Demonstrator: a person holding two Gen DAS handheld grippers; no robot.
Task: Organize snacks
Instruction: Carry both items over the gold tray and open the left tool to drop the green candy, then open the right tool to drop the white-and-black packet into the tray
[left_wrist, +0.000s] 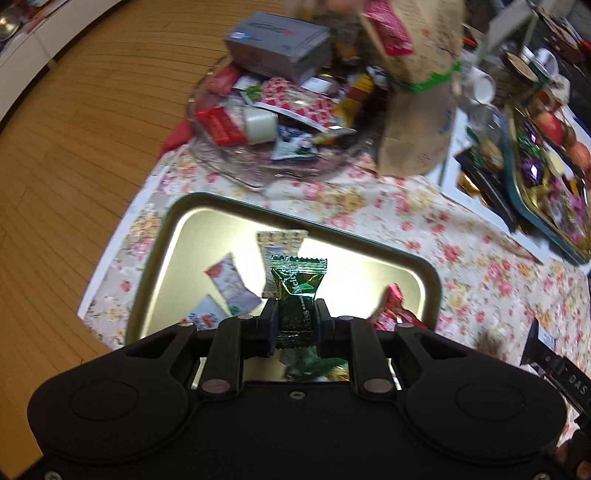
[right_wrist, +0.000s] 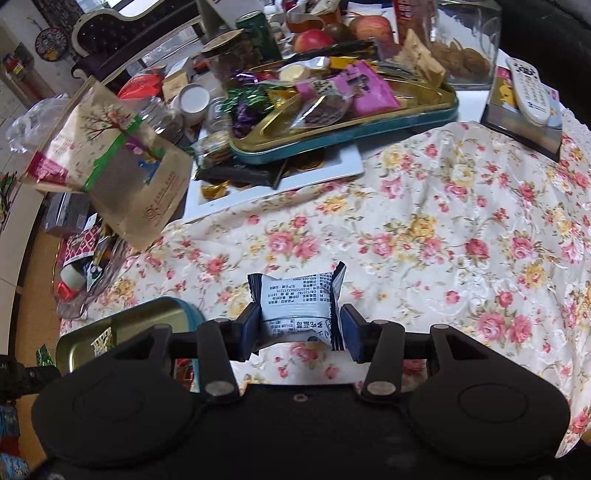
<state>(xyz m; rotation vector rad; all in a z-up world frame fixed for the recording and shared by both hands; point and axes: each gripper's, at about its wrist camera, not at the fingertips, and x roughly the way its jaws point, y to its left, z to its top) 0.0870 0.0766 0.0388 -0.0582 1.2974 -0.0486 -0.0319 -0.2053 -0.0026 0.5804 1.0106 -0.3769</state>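
Glass dish (left_wrist: 236, 168): far left on the tabletop, heaped with mixed wrapped snacks; a grey box (left_wrist: 277, 44) rests on its far edge.
Gold tray (left_wrist: 173, 221): near left, on the floral cloth (left_wrist: 424, 218); a few small packets already lie on its shiny floor – the sorting looks partly done.
Left gripper (left_wrist: 295, 317): pinched narrow on the green candy (left_wrist: 298, 291), held over the tray above the floor; the grip sits on the lower half, the crimped top edge standing free.
Green candy, handling: light, crinkly foil, likely slick; a pinch across the filled middle should hold better than the flat sealed ends.
Paper bag (right_wrist: 125, 173): far, leaning between dish and the teal tin (right_wrist: 343, 136) of sweets.
Right gripper (right_wrist: 300, 330): closed on the white snack pack (right_wrist: 299, 299) by its two sides, hovering over bare cloth, right of the gold tray.
White pack, handling: puffy, soft, light – too hard a squeeze could crush what is inside; the sides give way, so moderate pressure looks wise.
Remote (right_wrist: 528, 88): far right, on a book.
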